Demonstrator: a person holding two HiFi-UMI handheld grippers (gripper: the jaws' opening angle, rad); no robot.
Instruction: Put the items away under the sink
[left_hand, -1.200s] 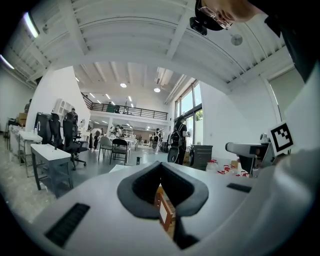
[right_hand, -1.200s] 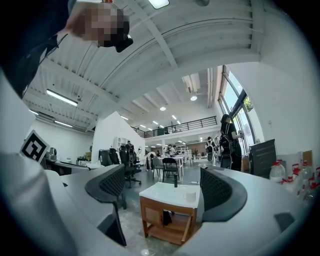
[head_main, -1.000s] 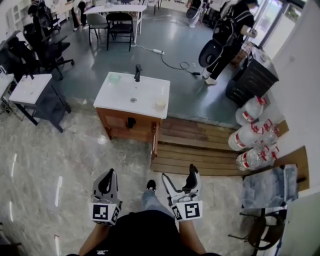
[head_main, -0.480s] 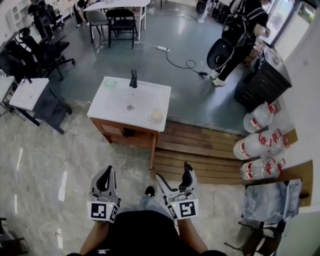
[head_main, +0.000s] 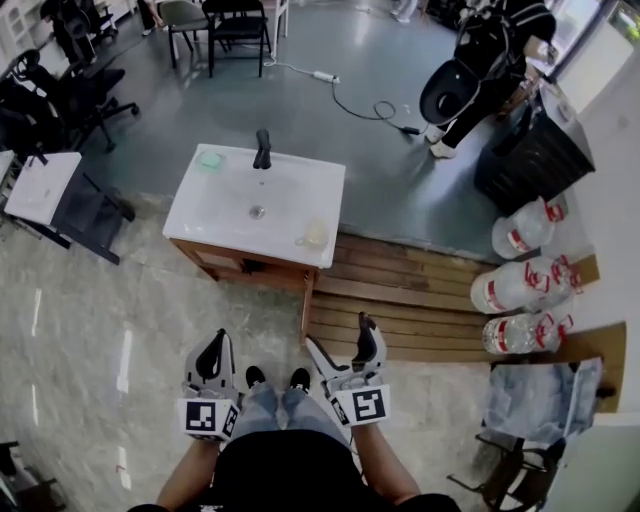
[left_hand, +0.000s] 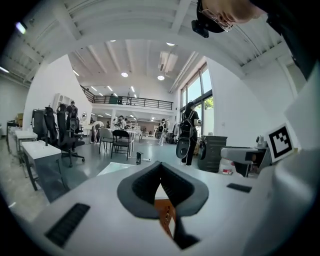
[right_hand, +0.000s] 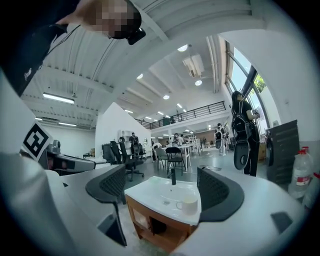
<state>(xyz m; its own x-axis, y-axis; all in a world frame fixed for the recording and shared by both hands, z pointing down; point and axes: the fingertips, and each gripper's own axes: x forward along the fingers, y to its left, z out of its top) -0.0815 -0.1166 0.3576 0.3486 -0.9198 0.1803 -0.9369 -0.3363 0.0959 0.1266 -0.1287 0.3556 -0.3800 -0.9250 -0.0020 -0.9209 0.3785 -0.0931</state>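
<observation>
A white sink (head_main: 232, 207) on a wooden cabinet (head_main: 246, 264) stands on the floor ahead of me. Its black faucet (head_main: 262, 149) is at the back, a pale cup (head_main: 316, 234) sits on the right front corner, and a small green item (head_main: 208, 158) lies at the back left. My left gripper (head_main: 216, 342) is held low in front of my body, shut and empty. My right gripper (head_main: 340, 335) is beside it, open and empty. The right gripper view frames the sink (right_hand: 154, 195), cup (right_hand: 189, 204) and faucet (right_hand: 173, 176) far off between the open jaws (right_hand: 162, 187). The left gripper (left_hand: 161, 170) points towards the cabinet.
A wooden platform (head_main: 410, 292) lies right of the cabinet, with three large water jugs (head_main: 515, 285) beyond it. A person with a backpack (head_main: 490, 50) stands by a black bin (head_main: 530, 150). Office chairs (head_main: 60, 90) and a small white table (head_main: 38, 186) are left. A chair with blue cloth (head_main: 540, 392) is at the right.
I have stepped closer to the sink, which now sits lower and larger in the head view. Both grippers keep their pose and state; my shoes now show.
</observation>
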